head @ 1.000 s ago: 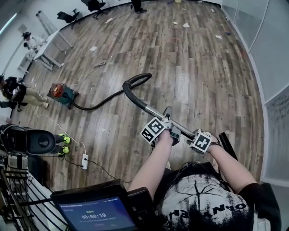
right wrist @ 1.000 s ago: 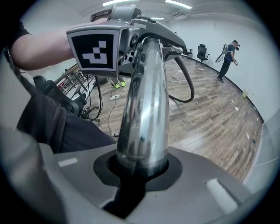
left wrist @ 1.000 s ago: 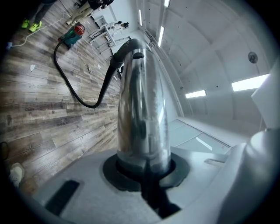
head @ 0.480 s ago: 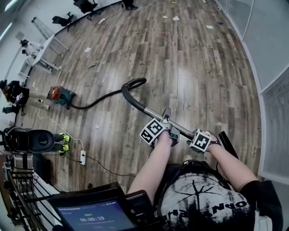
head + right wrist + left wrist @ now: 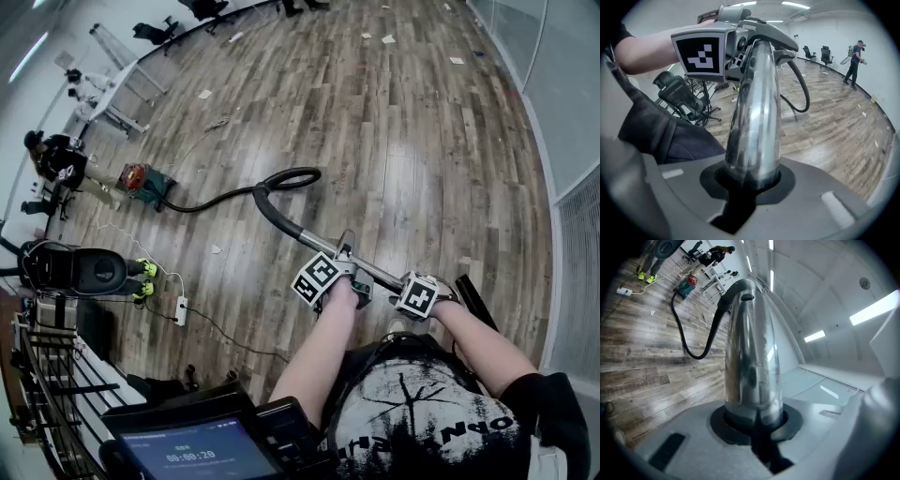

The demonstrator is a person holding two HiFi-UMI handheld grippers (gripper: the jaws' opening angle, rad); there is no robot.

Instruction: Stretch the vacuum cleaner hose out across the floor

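Observation:
The vacuum cleaner (image 5: 141, 181) sits on the wooden floor at the far left. Its black hose (image 5: 220, 196) runs nearly straight to a loop (image 5: 292, 178), then bends into the shiny metal wand (image 5: 314, 242). My left gripper (image 5: 354, 281) is shut on the wand, and my right gripper (image 5: 441, 298) is shut on it lower down, near the black end piece (image 5: 473, 300). In the left gripper view the wand (image 5: 750, 357) rises from the jaws, with the hose (image 5: 689, 333) and vacuum cleaner (image 5: 686, 287) beyond. The right gripper view shows the wand (image 5: 754, 126) and the left gripper's marker cube (image 5: 701, 54).
A power strip (image 5: 181, 311) with a cable lies on the floor at left, beside a black rig (image 5: 75, 272). People stand by tables (image 5: 112, 103) at the far left. Paper scraps (image 5: 389, 39) dot the far floor. A glass wall (image 5: 562, 112) runs along the right.
Both grippers have carried the wand back with me. The hose between the vacuum cleaner and the loop has lost its sag and lies straighter.

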